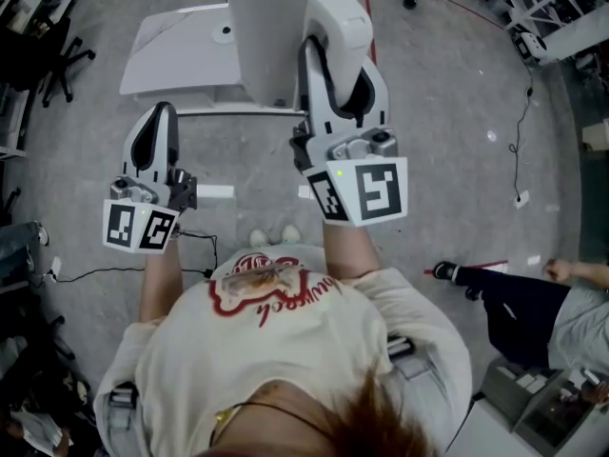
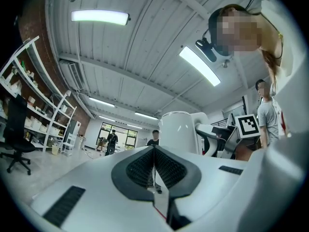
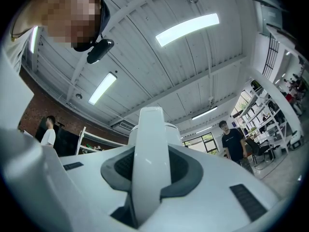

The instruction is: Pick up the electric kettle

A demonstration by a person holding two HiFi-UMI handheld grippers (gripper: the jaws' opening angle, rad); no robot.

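Right gripper view has my right gripper (image 3: pixel 150 164) clamped, its jaws partway closed on the white handle (image 3: pixel 150 139) of the electric kettle (image 3: pixel 166 129). Head view puts the kettle's body out ahead of the person, over the edge of a white desk (image 1: pixel 176 50); I can't tell if it's resting there. My left gripper (image 2: pixel 154 164) sits just left of the kettle, jaws together on nothing.

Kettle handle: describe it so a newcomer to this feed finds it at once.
In the head view, find the white electric kettle at top centre. Its handle arches off the body's right side into the right hand-held gripper. It is the smooth white strap clamped between dark ribbed pads, while the kettle body beside it is round.
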